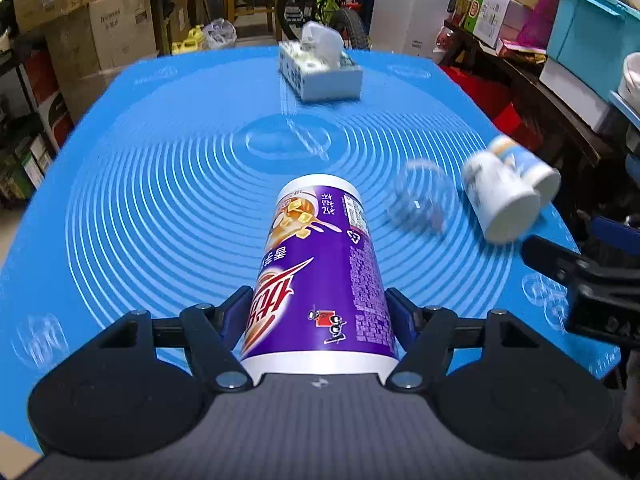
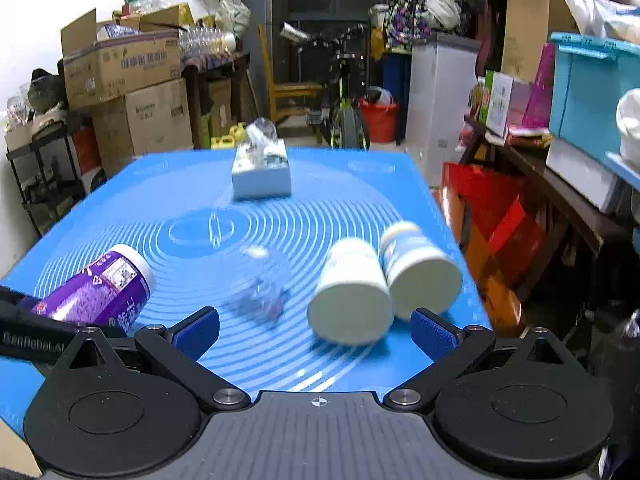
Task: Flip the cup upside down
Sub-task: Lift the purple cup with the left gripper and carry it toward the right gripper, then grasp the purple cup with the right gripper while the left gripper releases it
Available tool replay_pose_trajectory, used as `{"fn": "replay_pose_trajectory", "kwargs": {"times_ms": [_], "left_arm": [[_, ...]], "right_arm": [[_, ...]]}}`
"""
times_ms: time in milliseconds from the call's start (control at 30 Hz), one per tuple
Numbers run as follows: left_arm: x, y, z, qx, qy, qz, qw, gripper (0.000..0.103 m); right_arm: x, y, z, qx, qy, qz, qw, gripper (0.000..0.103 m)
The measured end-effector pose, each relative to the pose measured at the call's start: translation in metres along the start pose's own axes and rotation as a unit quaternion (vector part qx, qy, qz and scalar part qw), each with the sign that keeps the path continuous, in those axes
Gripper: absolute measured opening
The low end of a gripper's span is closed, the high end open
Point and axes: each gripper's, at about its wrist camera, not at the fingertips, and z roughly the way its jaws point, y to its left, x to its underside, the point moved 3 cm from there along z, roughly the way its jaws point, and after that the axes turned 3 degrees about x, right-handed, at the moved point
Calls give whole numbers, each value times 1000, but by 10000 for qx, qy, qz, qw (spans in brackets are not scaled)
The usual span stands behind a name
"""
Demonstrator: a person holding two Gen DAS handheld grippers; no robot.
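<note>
Purple cup (image 1: 316,268): pinched between the blue pads (image 1: 236,312) of the left gripper (image 1: 318,314), grip set low on the wide end, near the white rim. Held off the blue mat (image 1: 140,200), lying tilted, narrow closed base pointing away from the camera and slightly up. Label reads inverted in the left view, probably because the cup is partway through the turn. Side grip on the body leaves both ends free, so a wrist roll can likely finish the flip and set the rim down on the mat.

Right gripper (image 2: 316,330): spread wide, pinching nothing, hovering over the near edge of the mat. Probably kept back to leave the purple cup room, or lined up for the next cup.

To the right of the purple cup, blurred: a clear cup (image 2: 260,284) on its side, then two white cups (image 2: 352,292) on their sides, touching each other, wide ends toward the right camera. Beyond the purple cup, at the far end of the mat, a tissue box (image 1: 320,68).

Risk, as a judgement: thin paper wall could buckle under the pinch, or slip during the roll.
</note>
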Motion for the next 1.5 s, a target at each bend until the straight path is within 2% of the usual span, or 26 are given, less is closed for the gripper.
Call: {"fn": "replay_pose_trajectory", "kwargs": {"times_ms": [100, 333, 433, 467, 667, 867, 1067, 1267, 1300, 1367, 1500], "left_arm": [[13, -5, 6, 137, 156, -79, 9998, 71], [24, -8, 14, 138, 240, 0, 9996, 73], [25, -7, 15, 31, 219, 59, 9997, 85], [26, -6, 14, 27, 198, 56, 9998, 86], [28, -5, 15, -89, 234, 113, 9996, 87], [27, -5, 10, -44, 173, 97, 9998, 87], [21, -1, -13, 9, -62, 53, 10000, 87], [11, 13, -51, 36, -485, -48, 9988, 87], [10, 17, -59, 2, -585, -54, 9983, 88], [7, 27, -70, -141, -750, -88, 9970, 97], [6, 52, -78, -396, -921, -178, 9948, 98]], "right_arm": [[10, 1, 0, 7, 113, 8, 9999, 101], [18, 2, -1, 29, 203, 22, 9998, 101], [19, 1, -1, 33, 204, 28, 9998, 101], [19, 1, -1, 34, 205, 28, 9998, 101], [20, 0, 0, 45, 233, 56, 9997, 101], [16, -4, -1, 63, 242, 102, 9996, 101], [8, -5, -5, -65, 257, 216, 9994, 101], [-10, 13, -9, -326, 295, 89, 9990, 101], [-14, 19, -10, -427, 309, 78, 9986, 101], [-23, 34, -11, -600, 341, 26, 9976, 101], [-37, 64, -3, -896, 687, 12, 9936, 101]]}}
